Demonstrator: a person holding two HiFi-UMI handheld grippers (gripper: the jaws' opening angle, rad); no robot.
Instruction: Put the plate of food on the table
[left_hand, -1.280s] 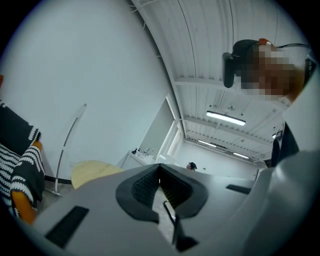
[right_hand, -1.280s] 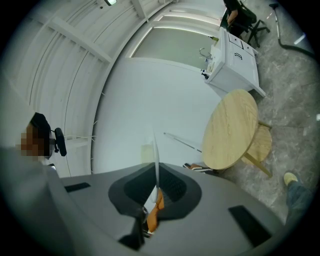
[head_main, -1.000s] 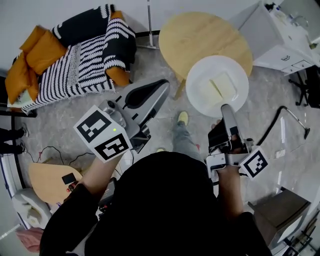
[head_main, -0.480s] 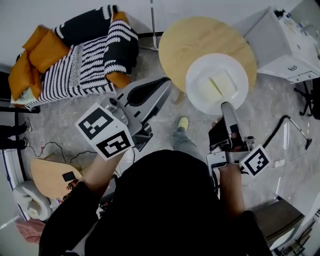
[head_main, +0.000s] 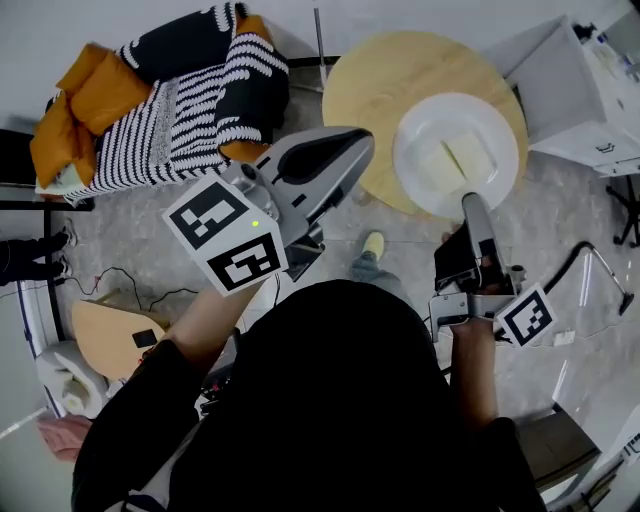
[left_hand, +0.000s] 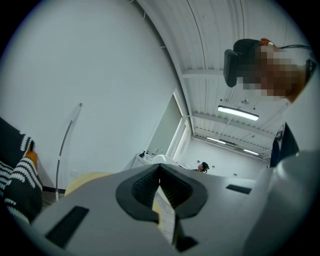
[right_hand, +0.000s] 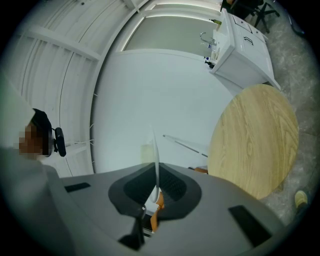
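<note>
The right gripper (head_main: 470, 200) has its fingers (head_main: 477, 218) closed on the near rim of the plate (head_main: 424, 124). In the right gripper view the rim shows as a thin white line clamped between them. The plate, carrying two pale slices of food (head_main: 455, 160), lies over the 4 o'clock part of the round wooden bench (head_main: 375, 80). Its near edge reaches past the bench's rim toward the person. Whether it rests on the wood or is held just above it cannot be told.

The left gripper (head_main: 360, 140) is held up at 9 o'clock from the plate, well apart from it and pointing toward the bench. Its fingers (head_main: 320, 165) are pressed together with nothing between them, as the left gripper view shows.

A sofa (head_main: 150, 110) with a striped black-and-white blanket and orange cushions stands at 9 o'clock from the bench. A white cabinet (head_main: 580, 90) stands just beside the bench at 3 o'clock. The person's shoe (head_main: 373, 243) shows on the floor at 6 o'clock from the bench.
</note>
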